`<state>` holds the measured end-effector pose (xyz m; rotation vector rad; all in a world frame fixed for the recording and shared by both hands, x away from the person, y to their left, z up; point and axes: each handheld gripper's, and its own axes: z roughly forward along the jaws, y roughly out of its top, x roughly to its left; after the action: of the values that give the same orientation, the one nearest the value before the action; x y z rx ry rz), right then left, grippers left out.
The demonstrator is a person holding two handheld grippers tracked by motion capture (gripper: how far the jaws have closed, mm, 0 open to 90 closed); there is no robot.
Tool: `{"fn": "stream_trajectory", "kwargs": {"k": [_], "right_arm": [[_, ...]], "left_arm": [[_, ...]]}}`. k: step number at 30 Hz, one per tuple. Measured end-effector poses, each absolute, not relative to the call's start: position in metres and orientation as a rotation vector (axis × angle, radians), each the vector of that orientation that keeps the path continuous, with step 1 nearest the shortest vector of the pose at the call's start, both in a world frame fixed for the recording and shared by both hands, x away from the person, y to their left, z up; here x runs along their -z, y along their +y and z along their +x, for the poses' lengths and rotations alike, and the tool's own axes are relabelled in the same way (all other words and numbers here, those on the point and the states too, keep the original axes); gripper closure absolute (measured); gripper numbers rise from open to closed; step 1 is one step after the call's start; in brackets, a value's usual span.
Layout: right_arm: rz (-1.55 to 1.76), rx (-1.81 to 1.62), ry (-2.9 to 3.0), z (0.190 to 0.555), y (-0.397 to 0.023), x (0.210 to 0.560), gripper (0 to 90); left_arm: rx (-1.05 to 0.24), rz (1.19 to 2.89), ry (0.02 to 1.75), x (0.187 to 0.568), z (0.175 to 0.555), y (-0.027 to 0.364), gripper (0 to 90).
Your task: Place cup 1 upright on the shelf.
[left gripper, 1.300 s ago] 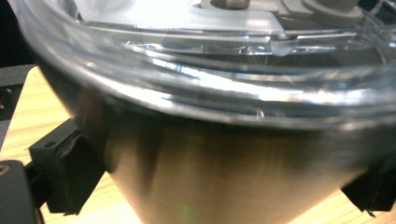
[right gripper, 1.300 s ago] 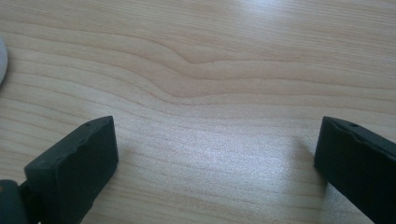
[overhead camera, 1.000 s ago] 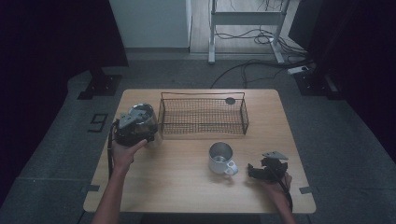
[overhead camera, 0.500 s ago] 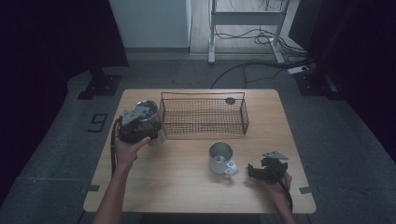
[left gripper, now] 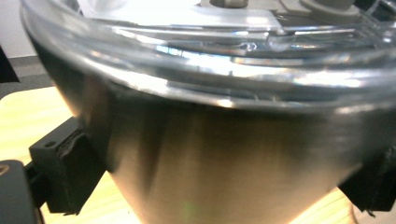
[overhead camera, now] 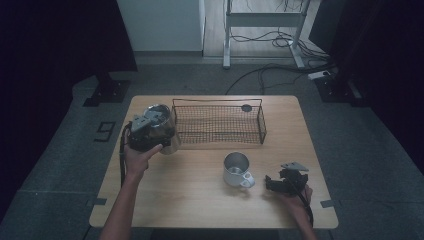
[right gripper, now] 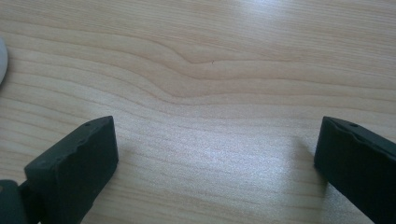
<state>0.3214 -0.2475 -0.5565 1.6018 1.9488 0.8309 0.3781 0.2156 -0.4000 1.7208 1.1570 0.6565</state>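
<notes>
**Steel cup held aloft beside wire basket**

A shiny steel cup [overhead camera: 161,131] is gripped by the left gripper [overhead camera: 150,131] and held above the table's [overhead camera: 200,200] left side, just beside the left end of the wire basket [overhead camera: 218,123]. In the left gripper view the cup [left gripper: 224,158] is seen close up, its clear rim uppermost and its tapered body wedged between the two black jaws, whose pads [left gripper: 70,172] are pressed against its sides; the jaws are spread wide around it. The left hand [overhead camera: 137,157] is wrapped around the gripper from below.

The right gripper [overhead camera: 286,182] is rested low at the table's right front, held in the right hand [overhead camera: 295,197]. Its jaws are parted widely in the right gripper view, with nothing but bare wood [right gripper: 210,93] between them.

A second metal mug [overhead camera: 236,168] is stood upright on the table between the two grippers, its handle turned towards the right gripper and set near it, though not touching. A small dark disc [overhead camera: 246,107] is seen at the basket's far right corner.
</notes>
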Motion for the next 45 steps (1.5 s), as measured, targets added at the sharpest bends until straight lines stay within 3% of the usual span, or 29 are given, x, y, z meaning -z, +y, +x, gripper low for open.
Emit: {"fn": "stream_trajectory", "kwargs": {"k": [45], "right_arm": [[1.599, -0.829, 1.952, 0.321, -0.248, 0.556, 0.0]], "left_arm": [[-0.65, 1.745, 1.126, 0.384, 0.401, 0.182, 4.1]]}}
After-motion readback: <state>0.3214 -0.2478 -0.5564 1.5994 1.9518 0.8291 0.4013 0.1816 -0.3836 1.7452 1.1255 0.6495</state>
